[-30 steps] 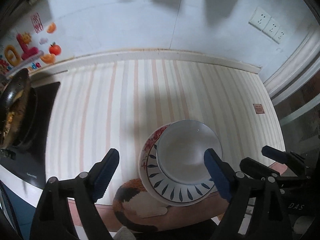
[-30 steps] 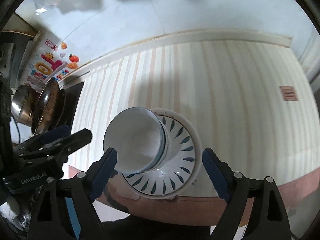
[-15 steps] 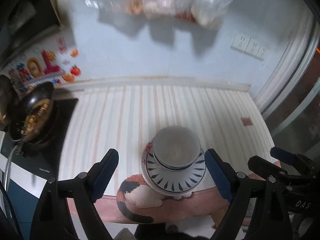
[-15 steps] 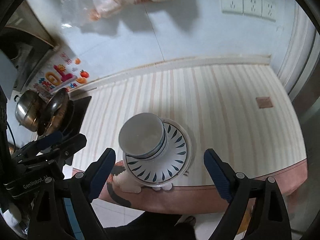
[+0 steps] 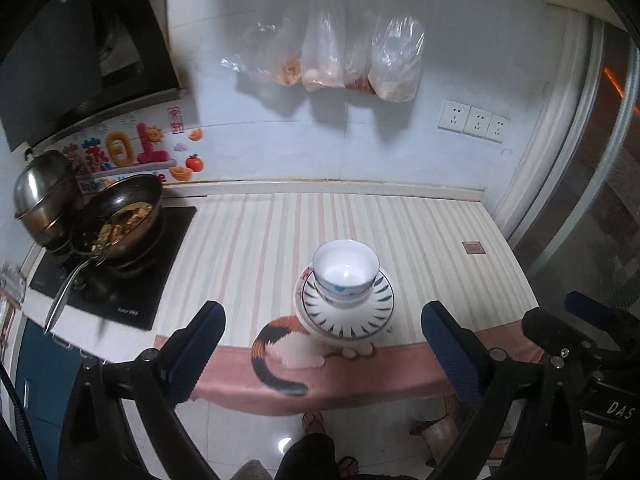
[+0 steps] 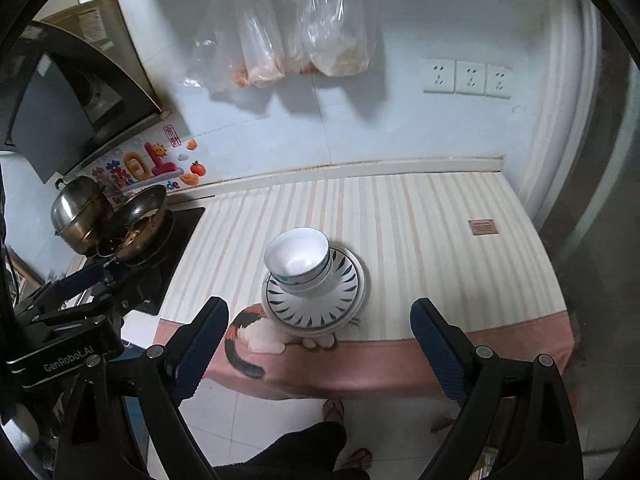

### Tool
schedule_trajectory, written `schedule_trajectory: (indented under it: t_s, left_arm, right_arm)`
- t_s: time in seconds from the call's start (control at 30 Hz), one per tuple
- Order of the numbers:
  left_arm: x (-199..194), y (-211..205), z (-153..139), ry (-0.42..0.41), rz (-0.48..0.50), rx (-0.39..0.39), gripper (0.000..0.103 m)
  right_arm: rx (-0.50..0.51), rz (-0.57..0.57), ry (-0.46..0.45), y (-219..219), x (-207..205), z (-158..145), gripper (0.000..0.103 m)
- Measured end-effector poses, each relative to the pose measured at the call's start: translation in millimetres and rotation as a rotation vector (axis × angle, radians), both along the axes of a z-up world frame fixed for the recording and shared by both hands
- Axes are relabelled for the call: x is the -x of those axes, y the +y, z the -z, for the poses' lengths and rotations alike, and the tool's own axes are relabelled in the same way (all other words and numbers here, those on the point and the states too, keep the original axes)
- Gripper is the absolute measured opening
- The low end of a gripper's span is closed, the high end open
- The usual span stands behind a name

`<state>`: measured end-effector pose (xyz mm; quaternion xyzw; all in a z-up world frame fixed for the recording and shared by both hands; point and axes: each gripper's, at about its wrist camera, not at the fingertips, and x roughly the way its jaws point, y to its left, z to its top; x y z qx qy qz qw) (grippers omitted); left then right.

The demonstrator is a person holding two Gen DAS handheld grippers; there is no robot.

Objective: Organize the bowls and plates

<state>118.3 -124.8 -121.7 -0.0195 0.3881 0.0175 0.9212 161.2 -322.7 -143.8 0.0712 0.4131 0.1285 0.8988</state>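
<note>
A stack of white bowls (image 5: 346, 276) with blue trim stands on stacked plates; the top plate (image 5: 348, 314) has blue leaf marks. The stack sits near the front edge of the striped counter mat (image 5: 256, 248). It also shows in the right wrist view: bowls (image 6: 298, 260) on plates (image 6: 316, 306). My left gripper (image 5: 322, 344) is open and empty, held back from the counter, above the floor. My right gripper (image 6: 320, 342) is also open and empty, likewise drawn back. Each gripper frames the stack from a distance.
A black hob (image 5: 116, 276) at the left carries a pan of food (image 5: 120, 220) and a steel pot (image 5: 42, 188). Plastic bags (image 5: 344, 60) hang on the wall. Sockets (image 5: 474, 120) are at the right. A cat picture (image 5: 280, 344) marks the mat's front edge.
Both grippers have pulled back and up from the stack, which now looks smaller and farther. The bowls and plates have stayed in place on the mat.
</note>
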Motion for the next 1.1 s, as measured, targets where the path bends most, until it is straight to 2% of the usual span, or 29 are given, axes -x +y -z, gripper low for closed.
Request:
schedule_trajectory:
  t_s: [0.2, 0.47, 1.1]
  left_arm:
    - [40.9, -7.0, -9.2, -0.021, -0.023, -0.032, 0.101]
    - [75.4, -13.3, -14.7, -0.032, -0.038, -0.058, 0.101]
    - [84.7, -7.0, -23.1, -0.034, -0.004, -0.025, 0.101]
  right_arm:
    - [0.003, 0.002, -0.041, -10.4, 62.2, -19.4, 0.095]
    - [0.023, -0.005, -0.08, -17.9, 110.6, -32.2, 0.096]
    - [0.055, 0.042, -0.065, -17.9, 120.4, -41.1, 0.096]
